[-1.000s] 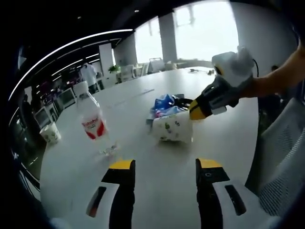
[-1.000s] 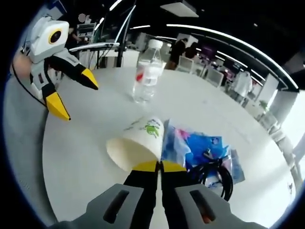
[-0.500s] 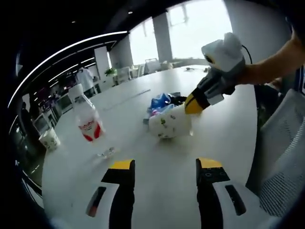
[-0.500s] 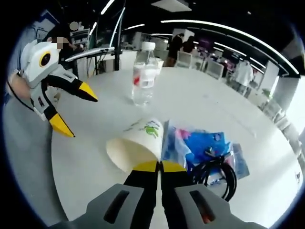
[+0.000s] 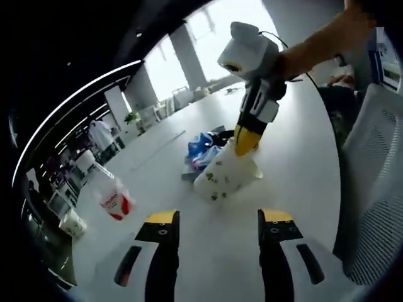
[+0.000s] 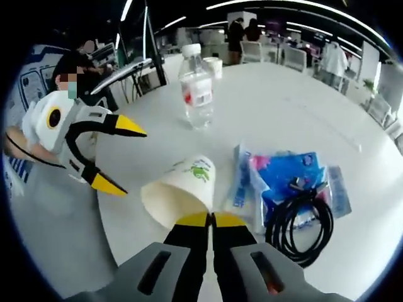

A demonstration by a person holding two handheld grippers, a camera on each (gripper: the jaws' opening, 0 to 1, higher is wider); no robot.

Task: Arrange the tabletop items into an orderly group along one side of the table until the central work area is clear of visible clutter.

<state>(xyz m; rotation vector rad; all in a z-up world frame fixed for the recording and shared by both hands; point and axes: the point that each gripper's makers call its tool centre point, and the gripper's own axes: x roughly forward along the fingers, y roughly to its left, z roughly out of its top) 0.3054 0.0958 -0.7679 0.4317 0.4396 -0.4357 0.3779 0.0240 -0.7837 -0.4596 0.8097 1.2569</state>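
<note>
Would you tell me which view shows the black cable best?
The right gripper view: the black cable lies coiled, near and unobstructed, on the blue packet. In the left gripper view it is a small dark shape behind that packet.

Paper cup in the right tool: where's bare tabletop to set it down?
Bare table lies between the water bottle and the blue packets, and beyond them. Crowded: packets and black cable beside the paper cup; open left tool opposite.

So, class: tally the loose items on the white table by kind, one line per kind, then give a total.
Paper cups: 2
Water bottle: 1
Blue packets: 1 pile
Black cable: 1
Total: 5
</note>
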